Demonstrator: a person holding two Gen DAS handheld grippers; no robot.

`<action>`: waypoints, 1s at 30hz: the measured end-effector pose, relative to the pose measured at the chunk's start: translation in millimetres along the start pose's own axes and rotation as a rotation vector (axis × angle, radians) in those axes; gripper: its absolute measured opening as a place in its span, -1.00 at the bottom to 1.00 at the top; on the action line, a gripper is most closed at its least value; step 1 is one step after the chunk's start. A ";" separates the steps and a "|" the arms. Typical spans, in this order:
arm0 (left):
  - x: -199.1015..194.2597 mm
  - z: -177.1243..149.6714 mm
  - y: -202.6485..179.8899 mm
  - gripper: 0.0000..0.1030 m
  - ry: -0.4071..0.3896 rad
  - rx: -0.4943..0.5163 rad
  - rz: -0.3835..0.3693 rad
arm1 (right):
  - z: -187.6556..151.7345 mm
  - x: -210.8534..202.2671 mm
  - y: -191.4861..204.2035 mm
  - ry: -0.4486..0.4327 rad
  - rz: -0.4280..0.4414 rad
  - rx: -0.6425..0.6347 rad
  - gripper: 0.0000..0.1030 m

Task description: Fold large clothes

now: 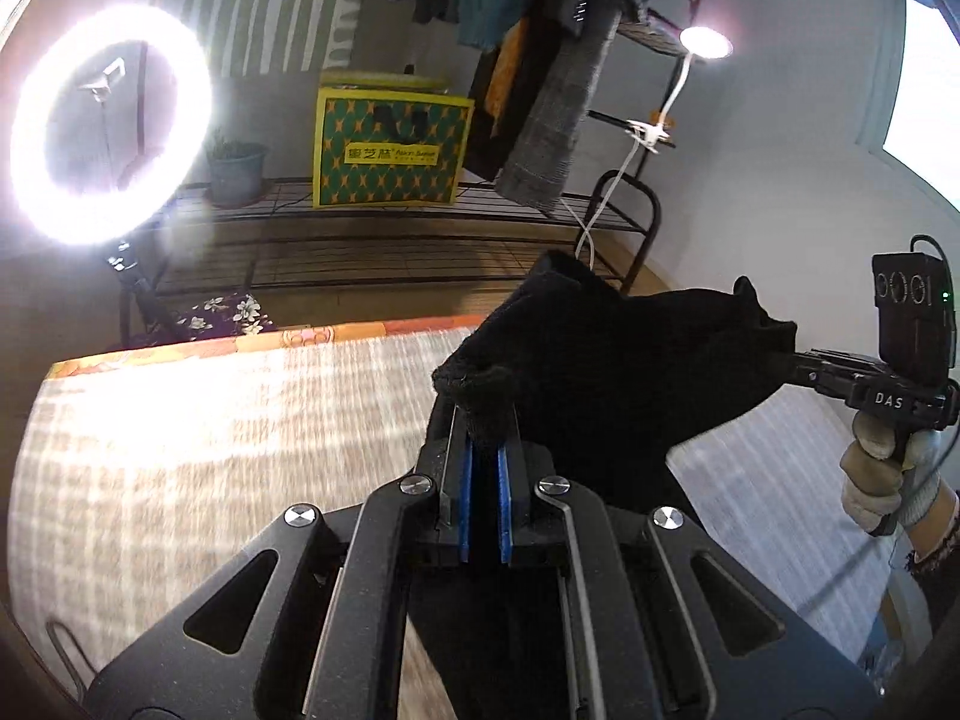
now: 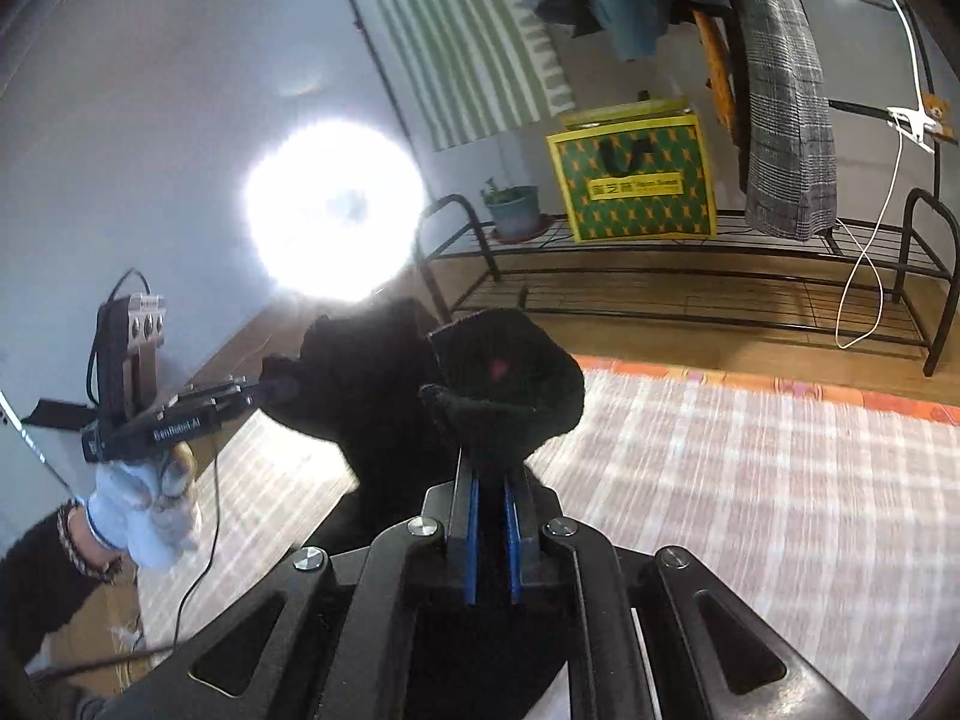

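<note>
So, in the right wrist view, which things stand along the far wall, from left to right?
Ring light → plant pot → green and yellow box → hanging plaid garment.

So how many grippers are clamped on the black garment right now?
2. The left gripper pinches one edge of the black garment; the right gripper pinches the other, both lifted above the bed.

Black knit garment (image 1: 606, 372), thick and ribbed at the edges. Held aloft above the striped bed cover, stretched slack between two gripped edges, its middle bunched and sagging, lower part hanging down. Shape otherwise indistinct.
</note>
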State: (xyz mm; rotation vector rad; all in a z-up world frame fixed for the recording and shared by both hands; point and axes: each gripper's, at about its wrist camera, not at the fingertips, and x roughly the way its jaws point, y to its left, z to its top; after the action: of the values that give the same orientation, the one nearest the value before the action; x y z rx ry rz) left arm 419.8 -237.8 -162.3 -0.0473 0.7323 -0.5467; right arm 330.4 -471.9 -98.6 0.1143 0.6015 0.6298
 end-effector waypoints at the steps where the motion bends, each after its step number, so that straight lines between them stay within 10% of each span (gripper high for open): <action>1: -9.9 -6.7 -3.0 -0.92 0.000 0.012 0.000 | -7.0 -7.2 5.5 0.004 0.002 -0.005 -0.91; 17: -80.2 -151.7 -32.7 -0.92 0.121 0.108 0.051 | -144.0 -72.9 74.2 0.159 -0.025 -0.091 -0.90; 25: -119.1 -196.7 -41.9 -0.82 0.134 0.162 0.070 | -172.5 -124.4 99.1 0.115 -0.058 -0.136 -0.37; 30: -154.9 -192.4 -26.3 -0.16 0.067 0.033 0.032 | -174.7 -190.3 108.8 0.003 -0.007 -0.087 -0.37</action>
State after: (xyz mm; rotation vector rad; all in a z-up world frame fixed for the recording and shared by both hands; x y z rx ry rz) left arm 188.8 -156.5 -204.0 0.0136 0.7877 -0.5313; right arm 53.2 -508.6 -118.5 0.0296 0.5764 0.6489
